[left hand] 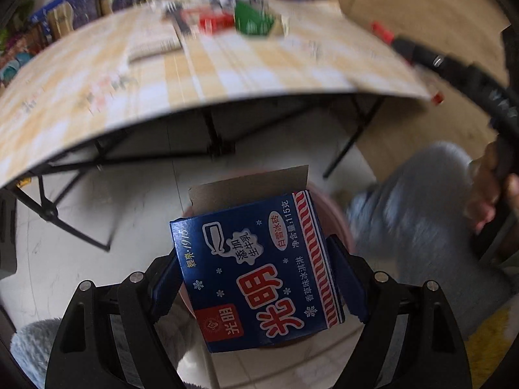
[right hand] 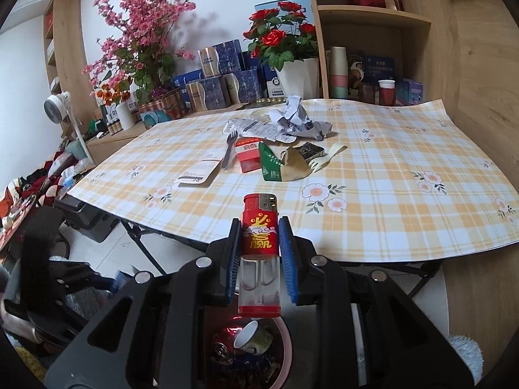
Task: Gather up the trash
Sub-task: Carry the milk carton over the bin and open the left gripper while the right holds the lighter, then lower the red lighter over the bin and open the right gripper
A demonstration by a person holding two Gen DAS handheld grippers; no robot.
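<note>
1. The left gripper (left hand: 259, 278) has its fingers pinching a blue ice-cream carton (left hand: 259, 269) by its two sides, held off the bench and over the pink bin (left hand: 334, 217) on the floor. The carton looks empty and soft, and its top flap is open, so a hard squeeze could crush it and let it twist out sideways instead of dropping straight.

2. The left wrist view is badly smeared with motion, so how well the carton lines up with the bin mouth is hard to judge. Only a sliver of rim shows around the box. If the fingers spread while the gripper is swinging, the carton may land on the tiles.

3. The right gripper (right hand: 259, 249) has its fingers clamped on a red lighter (right hand: 260, 246), standing upright above the bin (right hand: 287, 340), which already holds a can and a small cup. The lighter is slick plastic and gripped near the upper half, so it could slide or tip on release and bounce off the can.

4. Both grippers hover over the same bin, so they could bump each other.

5. Crumpled paper (right hand: 293, 115), a red pack (right hand: 248, 157) and a green wrapper (right hand: 271, 163) sit mid-bench (right hand: 389, 194), so more trash is left.
</note>
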